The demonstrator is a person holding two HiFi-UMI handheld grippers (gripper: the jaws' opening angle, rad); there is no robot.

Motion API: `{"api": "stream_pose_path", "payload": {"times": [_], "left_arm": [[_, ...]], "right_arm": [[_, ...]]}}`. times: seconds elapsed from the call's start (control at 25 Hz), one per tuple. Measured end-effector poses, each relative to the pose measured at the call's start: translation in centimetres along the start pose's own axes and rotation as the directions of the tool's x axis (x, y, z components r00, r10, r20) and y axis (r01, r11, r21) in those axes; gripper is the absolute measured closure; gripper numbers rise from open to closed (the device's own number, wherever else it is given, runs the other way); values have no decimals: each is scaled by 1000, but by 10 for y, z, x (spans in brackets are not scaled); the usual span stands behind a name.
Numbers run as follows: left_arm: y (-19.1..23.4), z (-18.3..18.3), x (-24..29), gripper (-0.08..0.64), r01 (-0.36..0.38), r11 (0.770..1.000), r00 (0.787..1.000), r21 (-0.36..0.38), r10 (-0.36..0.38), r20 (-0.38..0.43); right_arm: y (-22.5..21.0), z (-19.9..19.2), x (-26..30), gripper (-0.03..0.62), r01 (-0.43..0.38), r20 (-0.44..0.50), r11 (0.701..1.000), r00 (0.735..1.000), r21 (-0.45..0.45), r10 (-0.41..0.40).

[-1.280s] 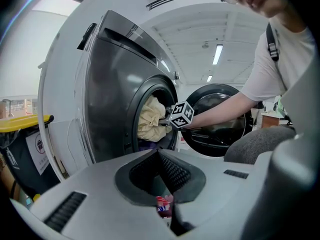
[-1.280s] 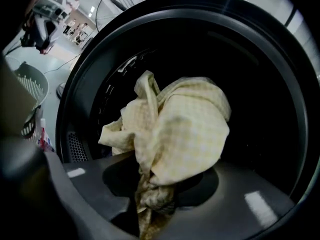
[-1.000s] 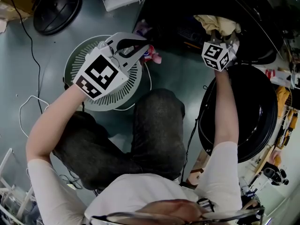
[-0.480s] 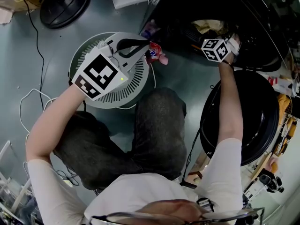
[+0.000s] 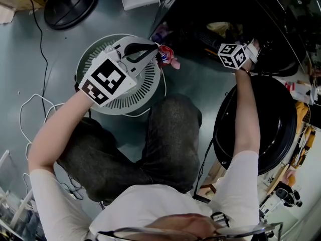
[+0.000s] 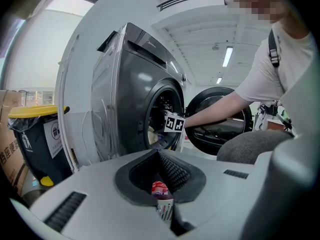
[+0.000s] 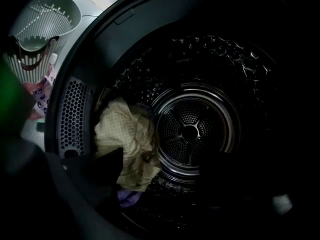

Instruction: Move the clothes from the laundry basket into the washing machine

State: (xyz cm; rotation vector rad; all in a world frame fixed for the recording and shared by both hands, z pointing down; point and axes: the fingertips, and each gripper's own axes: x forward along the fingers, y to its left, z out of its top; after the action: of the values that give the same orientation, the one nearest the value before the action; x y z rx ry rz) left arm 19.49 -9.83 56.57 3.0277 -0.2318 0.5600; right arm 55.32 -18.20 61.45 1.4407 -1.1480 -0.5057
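- Since the earlier frame the right claw (image 5: 249,48) has been lowered into the mouth of the washing machine (image 6: 130,94). Its jaws have just been opening, and the pale yellow checked cloth (image 7: 125,134) has been let go.
- The right claw's jaws are now spread wide, with nothing between them.
- The checked cloth lies crumpled against the left wall of the drum (image 7: 192,129), with a purple piece (image 7: 129,196) just beneath it. This part of the load is judged done.
- The left claw (image 5: 158,54) is closed on a small red-and-white patterned garment (image 6: 161,196). It is held over the edge of the laundry basket (image 5: 145,92), short of the machine's opening.
- That garment is bunched and limp, and hangs in a small fold from the jaw tips.
- It remains to be carried into the drum. No further clothes can be made out in the visible part of the basket, so the task is judged close to its end.
- The door (image 5: 261,129) stands fully open.
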Motion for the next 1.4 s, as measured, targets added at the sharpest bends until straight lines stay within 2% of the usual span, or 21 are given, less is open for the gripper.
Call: {"api": "stream_pose_path", "payload": {"times": [0.24, 0.4, 0.56, 0.68, 0.84, 1.0, 1.2, 1.4], "left_arm": [[0, -3, -2, 554, 5, 1000, 1000, 9, -5, 3], [0, -4, 0, 554, 17, 1000, 1000, 26, -17, 5], [2, 4, 4, 554, 20, 998, 999, 56, -21, 27], [6, 11, 3, 554, 21, 997, 999, 68, -24, 40], [16, 18, 0, 554, -6, 999, 997, 45, 3, 72], [21, 13, -1, 554, -16, 998, 998, 60, 12, 66], [24, 20, -3, 554, -32, 995, 996, 93, 23, 88], [23, 19, -8, 554, -34, 992, 995, 124, 22, 98]], "right_arm": [[20, 4, -15, 110, -51, 7, 998, 999, 28, 51], [25, 11, -29, 153, -52, 25, 998, 998, 21, 52], [16, 20, -44, 281, -14, 52, 999, 999, 39, 12], [9, 27, -54, 336, -3, 67, 997, 998, 80, -2], [2, 41, -71, 403, -3, 100, 992, 995, 128, -10], [-4, 58, -88, 453, -20, 137, 985, 991, 173, -4], [-14, 77, -108, 503, -53, 177, 956, 984, 290, 1], [-28, 100, -130, 554, -82, 230, 904, 973, 419, -18]]}}
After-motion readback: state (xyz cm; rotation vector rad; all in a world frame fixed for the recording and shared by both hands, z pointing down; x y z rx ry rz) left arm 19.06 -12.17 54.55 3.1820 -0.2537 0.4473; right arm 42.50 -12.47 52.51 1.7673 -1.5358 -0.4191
